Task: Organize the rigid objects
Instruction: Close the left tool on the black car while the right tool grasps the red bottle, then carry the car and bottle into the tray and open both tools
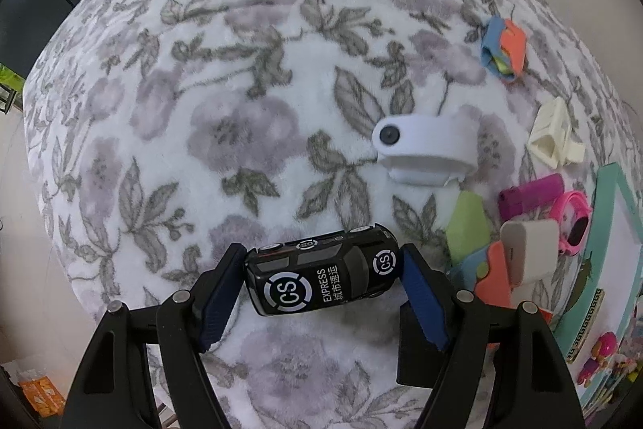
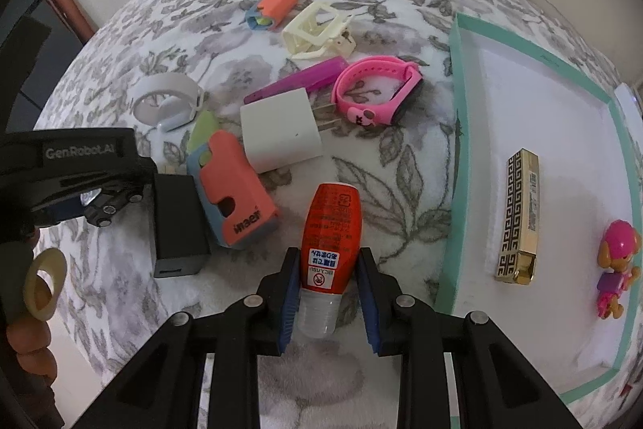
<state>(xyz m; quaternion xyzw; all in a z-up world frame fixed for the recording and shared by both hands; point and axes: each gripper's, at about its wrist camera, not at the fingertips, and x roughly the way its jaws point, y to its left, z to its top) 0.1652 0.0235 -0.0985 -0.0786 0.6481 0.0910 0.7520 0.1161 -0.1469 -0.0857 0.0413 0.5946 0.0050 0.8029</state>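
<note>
Your right tool [image 2: 327,302] grips a red bottle [image 2: 330,228] with Japanese label text. Your left tool [image 1: 321,280] clamps a black toy car [image 1: 321,274] reading "CS EXPRESS"; nearby, an orange case [image 2: 237,191] says "inaer".

The glossy black toy delivery van [image 1: 321,278] carries white "CS" ring logos and "EXPRESS" with Chinese characters on its roof. The black plastic body of the left gripper [image 2: 76,163] reads "GenRobot.AI". The small red-labelled bottle [image 2: 327,240] bears Japanese print too small to make out.
</note>
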